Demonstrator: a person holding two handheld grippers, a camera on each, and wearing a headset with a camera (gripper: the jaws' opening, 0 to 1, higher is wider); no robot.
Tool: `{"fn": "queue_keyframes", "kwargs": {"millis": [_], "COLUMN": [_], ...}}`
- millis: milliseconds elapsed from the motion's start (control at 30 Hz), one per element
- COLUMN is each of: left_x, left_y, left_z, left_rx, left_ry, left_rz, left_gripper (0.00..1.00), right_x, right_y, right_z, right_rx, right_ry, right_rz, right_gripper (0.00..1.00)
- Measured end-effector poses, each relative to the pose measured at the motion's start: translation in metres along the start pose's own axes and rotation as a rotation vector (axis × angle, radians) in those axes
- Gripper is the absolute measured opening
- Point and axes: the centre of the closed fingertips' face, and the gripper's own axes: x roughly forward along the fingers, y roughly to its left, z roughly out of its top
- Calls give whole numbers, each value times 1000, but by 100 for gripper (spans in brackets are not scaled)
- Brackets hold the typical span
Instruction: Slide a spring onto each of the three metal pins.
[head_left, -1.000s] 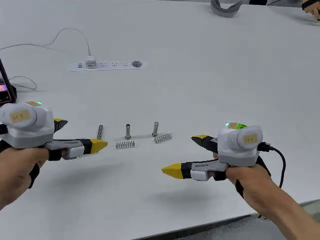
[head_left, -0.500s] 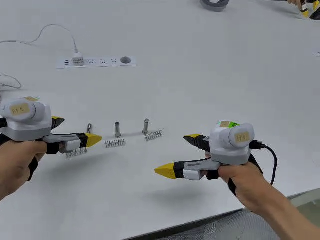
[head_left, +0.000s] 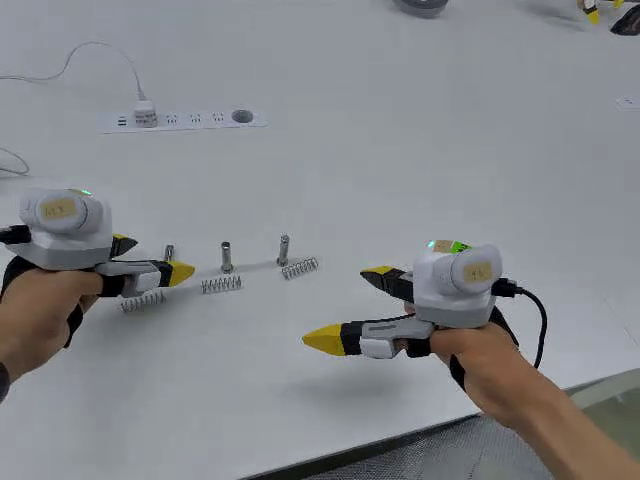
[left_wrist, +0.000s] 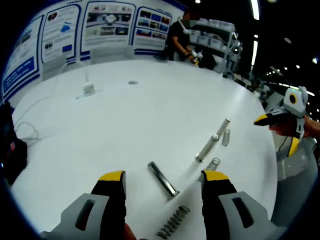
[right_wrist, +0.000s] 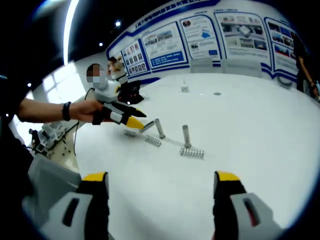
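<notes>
Three short metal pins stand upright in a row on the white table: left pin (head_left: 169, 252), middle pin (head_left: 227, 257), right pin (head_left: 284, 250). A spring lies in front of each: left spring (head_left: 141, 300), middle spring (head_left: 221, 285), right spring (head_left: 300, 267). My left gripper (head_left: 153, 256) hovers open just left of the left pin (left_wrist: 162, 179), which shows between its jaws, with a spring (left_wrist: 173, 222) below it. My right gripper (head_left: 351, 306) is open and holds nothing, well in front and right of the right pin (right_wrist: 186, 136) and its spring (right_wrist: 192, 152).
A white power strip (head_left: 185, 119) with a plug and cable lies at the back left. The table's front edge (head_left: 420, 435) runs close under my right hand. A person stands at the far side of the table (left_wrist: 179, 37).
The head camera has swung, shifting the whole picture left. My left gripper has drawn back slightly, so the left spring now shows below it. Both grippers stay open.
</notes>
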Motion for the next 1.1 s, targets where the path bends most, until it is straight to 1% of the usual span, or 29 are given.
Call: {"fn": "queue_keyframes", "kwargs": {"millis": [67,100,167,333,467,633,733,767,867,900,1000,1100], "left_x": [2,4,7,12,14,17,18,18,19,19,18,17], "left_y": [0,1,2,3,4,5,8,7,8,8,8,10], "left_z": [-1,-2,-3,-5,-4,-2,-2,-2,-3,-3,-4,-5], "left_rx": [-5,-5,3,8,19,54,101,106,141,158,205,208], "left_ry": [3,7,14,27,23,26,36,36,49,58,71,79], "left_rz": [4,10,17,30,39,54,73,66,74,67,63,56], "left_gripper": [56,52,46,41,38,29,22,20,15,13,9,9], "right_x": [-1,-1,-2,-6,-7,-8,-6,-6,-5,-5,-4,-4], "right_y": [0,0,-1,-3,-3,-4,-3,-2,0,0,0,0], "right_z": [0,0,-1,-3,-6,-8,-8,-9,-7,-6,-6,-6], "right_rx": [3,2,5,14,19,24,25,24,27,28,29,30], "right_ry": [-3,-3,-2,-2,2,2,4,5,0,-1,-3,-5], "right_rz": [0,-1,-5,-11,-12,-16,-15,-15,-11,-11,-13,-18], "right_gripper": [88,87,87,87,86,86,86,86,86,86,85,85]}}
